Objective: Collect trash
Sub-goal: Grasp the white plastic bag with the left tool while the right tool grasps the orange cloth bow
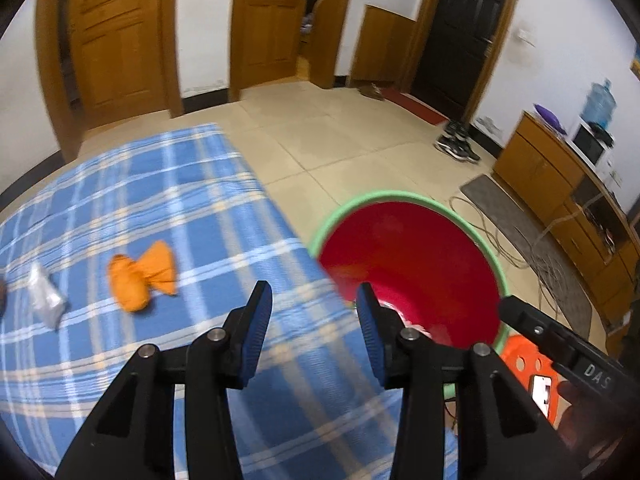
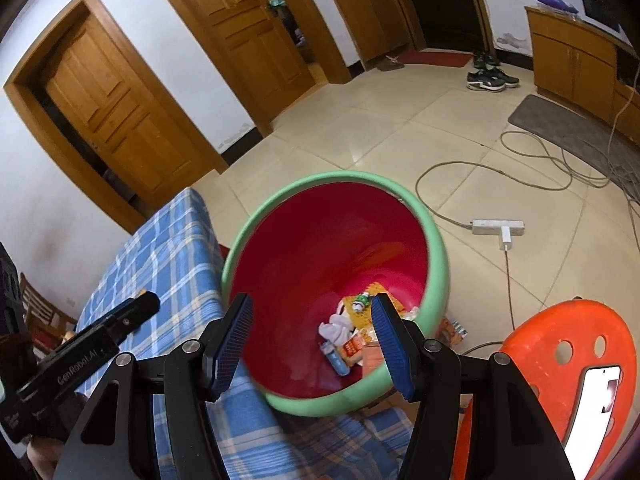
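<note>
L wrist: left gripper [image 1: 314,300] jaws apart, empty, over blue plaid cloth [image 1: 120,200] | right gripper [image 2: 312,316] apart, empty, above red bin [image 2: 332,240] w/ trash [image 2: 348,336]

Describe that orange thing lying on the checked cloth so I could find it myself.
Start at the table under the blue plaid cloth, left of the red bin with the green rim. The crumpled orange wrapper lies on it, pinched in the middle like a bow. Its only neighbour, a clear plastic scrap, is colourless.
</note>
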The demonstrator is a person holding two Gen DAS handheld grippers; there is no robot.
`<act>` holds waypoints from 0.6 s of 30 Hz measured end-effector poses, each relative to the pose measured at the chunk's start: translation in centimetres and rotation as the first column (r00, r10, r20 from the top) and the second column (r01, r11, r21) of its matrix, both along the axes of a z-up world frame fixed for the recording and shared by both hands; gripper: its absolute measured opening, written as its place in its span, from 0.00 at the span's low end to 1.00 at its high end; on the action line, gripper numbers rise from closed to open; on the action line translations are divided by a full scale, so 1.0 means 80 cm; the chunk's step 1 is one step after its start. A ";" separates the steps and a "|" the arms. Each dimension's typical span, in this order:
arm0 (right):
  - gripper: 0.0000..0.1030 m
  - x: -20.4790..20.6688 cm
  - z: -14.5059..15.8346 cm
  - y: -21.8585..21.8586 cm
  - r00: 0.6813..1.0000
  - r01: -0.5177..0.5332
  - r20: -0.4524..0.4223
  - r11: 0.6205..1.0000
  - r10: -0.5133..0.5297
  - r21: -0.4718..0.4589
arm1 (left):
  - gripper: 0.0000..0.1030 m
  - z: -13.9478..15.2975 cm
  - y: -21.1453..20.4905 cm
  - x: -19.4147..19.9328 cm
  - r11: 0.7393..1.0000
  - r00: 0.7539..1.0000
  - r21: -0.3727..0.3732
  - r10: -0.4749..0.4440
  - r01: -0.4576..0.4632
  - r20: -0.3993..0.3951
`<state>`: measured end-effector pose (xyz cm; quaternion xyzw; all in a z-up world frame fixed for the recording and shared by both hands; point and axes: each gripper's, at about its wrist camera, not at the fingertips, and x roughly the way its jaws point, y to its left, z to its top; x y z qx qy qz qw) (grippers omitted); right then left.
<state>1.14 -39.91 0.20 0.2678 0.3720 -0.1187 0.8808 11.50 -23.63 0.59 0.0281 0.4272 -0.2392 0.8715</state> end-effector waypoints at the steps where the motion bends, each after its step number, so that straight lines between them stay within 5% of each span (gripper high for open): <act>1: 0.61 0.001 0.002 0.005 1.000 -0.009 0.002 1.000 0.009 -0.002 | 0.42 0.000 0.008 0.002 1.000 1.000 0.001 0.016 -0.016 -0.001; 18: 0.61 0.058 0.037 0.109 0.978 -0.204 0.016 0.976 0.206 -0.081 | 0.43 -0.006 0.177 0.054 0.951 0.953 0.048 0.304 -0.304 0.015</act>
